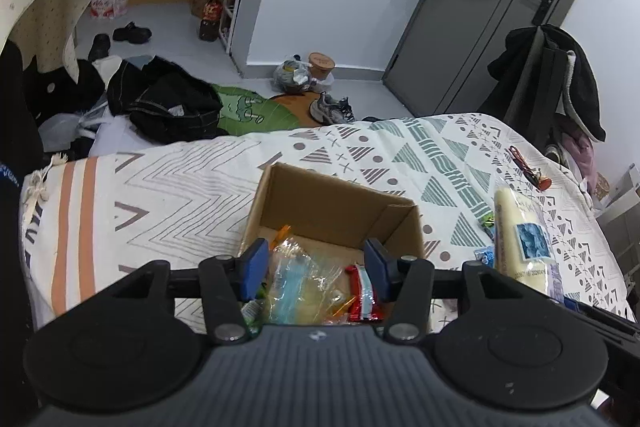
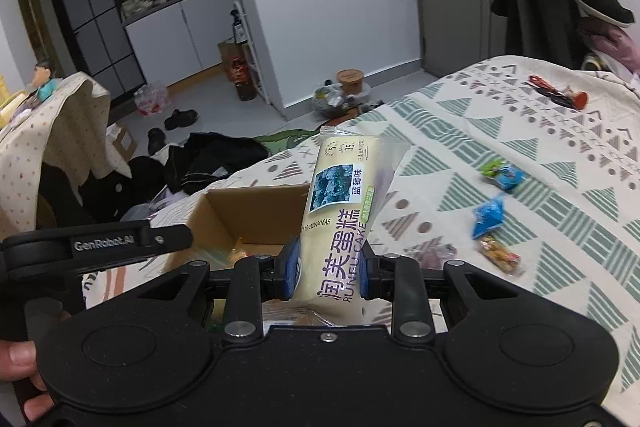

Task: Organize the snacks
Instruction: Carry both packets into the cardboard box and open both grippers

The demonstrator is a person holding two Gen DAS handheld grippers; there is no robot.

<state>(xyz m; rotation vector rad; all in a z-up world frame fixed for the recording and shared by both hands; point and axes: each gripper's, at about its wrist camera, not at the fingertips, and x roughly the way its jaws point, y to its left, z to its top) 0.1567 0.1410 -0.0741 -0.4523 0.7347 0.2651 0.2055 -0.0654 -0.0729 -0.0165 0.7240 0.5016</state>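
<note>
One cardboard box (image 1: 332,203) on a patterned bedspread (image 1: 160,187), clothes (image 1: 168,103) on floor.

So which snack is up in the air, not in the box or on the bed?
The long cake pack. The right gripper pinches it upright above the box; the loose snacks lie on the bed.

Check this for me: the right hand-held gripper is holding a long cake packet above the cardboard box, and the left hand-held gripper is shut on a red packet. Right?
Not quite. The left hand-held gripper is open and holds nothing, hovering over the cardboard box; the red packet lies inside, as the left wrist view shows. The right hand-held gripper does hold the cake packet.
</note>
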